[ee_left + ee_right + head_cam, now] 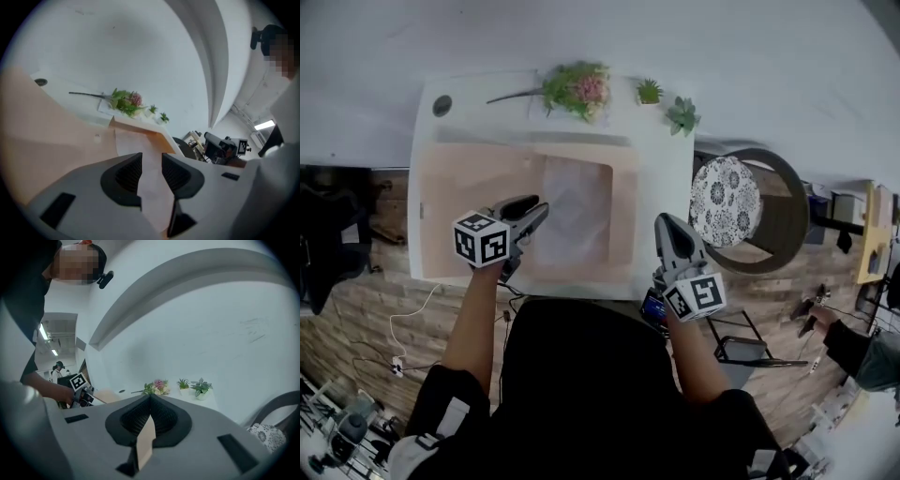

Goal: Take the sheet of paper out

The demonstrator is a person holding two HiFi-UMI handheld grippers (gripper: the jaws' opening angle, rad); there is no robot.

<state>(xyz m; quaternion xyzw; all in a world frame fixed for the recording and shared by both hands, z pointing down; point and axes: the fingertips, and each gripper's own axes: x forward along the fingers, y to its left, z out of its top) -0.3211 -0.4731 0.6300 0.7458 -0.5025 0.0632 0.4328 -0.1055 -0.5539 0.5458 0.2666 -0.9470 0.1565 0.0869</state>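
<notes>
A large peach envelope (478,187) lies flat on the white table (666,178). A pale sheet of paper (577,202) shows at its middle, inside the opening. My left gripper (536,214) is at the sheet's left edge. In the left gripper view its jaws stand a little apart, and the sheet (152,187) runs through the gap between them without being pinched. My right gripper (667,228) hovers by the envelope's right edge. Its jaws are shut on a tan strip of the envelope (146,441).
A flower bunch (577,89) and two small potted plants (650,91) (682,114) sit along the table's far edge, and a cable hole (442,105) is at the far left corner. A round chair with a patterned cushion (727,200) stands right of the table. Another person's arm (853,342) is at the far right.
</notes>
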